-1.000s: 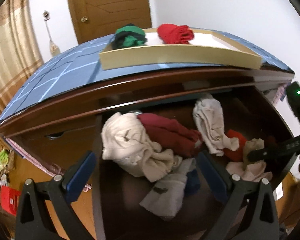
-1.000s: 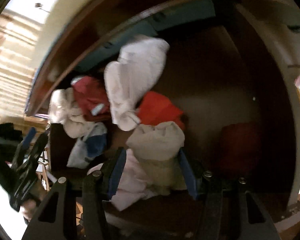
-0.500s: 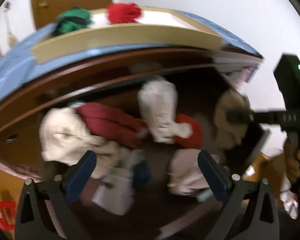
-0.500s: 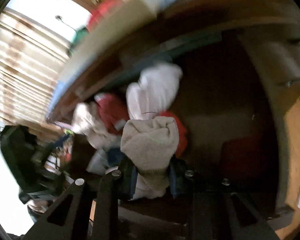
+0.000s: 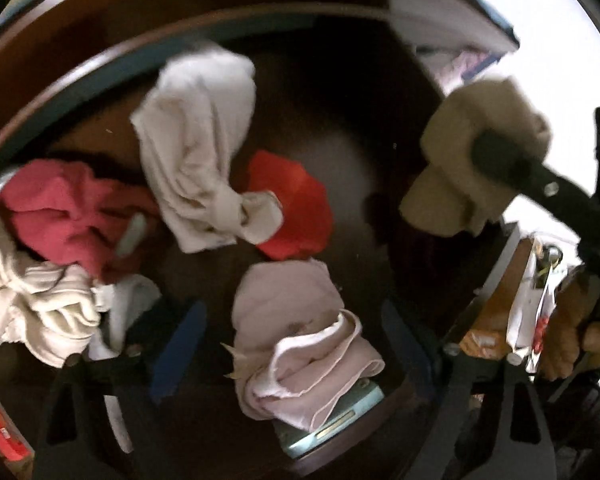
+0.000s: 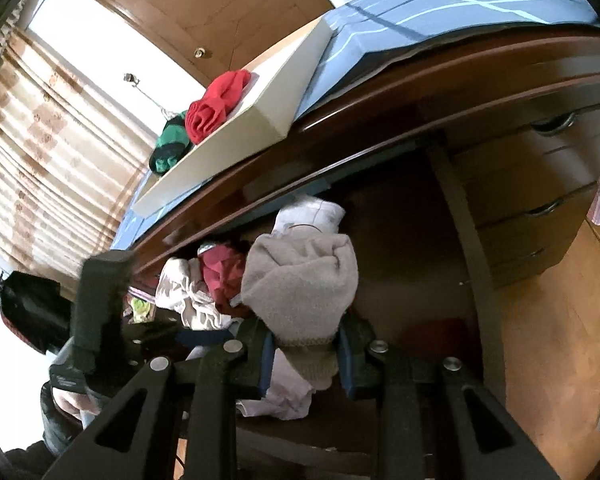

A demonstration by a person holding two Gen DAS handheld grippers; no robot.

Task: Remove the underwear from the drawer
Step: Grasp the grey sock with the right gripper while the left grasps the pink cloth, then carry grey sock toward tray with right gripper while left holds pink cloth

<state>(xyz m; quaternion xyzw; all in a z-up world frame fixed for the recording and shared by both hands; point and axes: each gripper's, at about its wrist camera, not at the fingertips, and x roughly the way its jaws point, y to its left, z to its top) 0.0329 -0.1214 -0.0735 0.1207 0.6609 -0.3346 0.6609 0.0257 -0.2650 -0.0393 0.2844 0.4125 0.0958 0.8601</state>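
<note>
The dark wooden drawer [image 5: 356, 92] stands pulled out with several loose garments in it. My right gripper [image 6: 304, 352] is shut on a beige pair of underwear [image 6: 300, 284], which hangs above the drawer. The left wrist view shows the same beige underwear [image 5: 472, 160] raised at the right. My left gripper [image 5: 290, 344] points down into the drawer. Its jaws are closing, with a folded pale pink garment [image 5: 296, 340] between the blue pads [image 5: 180, 352]; the pads do not press it.
A white garment [image 5: 196, 128], an orange-red one [image 5: 296, 204], a dark red one [image 5: 60, 212] and a cream one [image 5: 32, 300] lie in the drawer. A teal box [image 5: 340, 420] sits under the pink garment. On top, a white tray [image 6: 268, 120] holds red [image 6: 216, 104] and green [image 6: 168, 148] pieces.
The right gripper shut on the beige underwear and lifted it up from the drawer. The left gripper tipped downward and moved right, over the pink garment.
</note>
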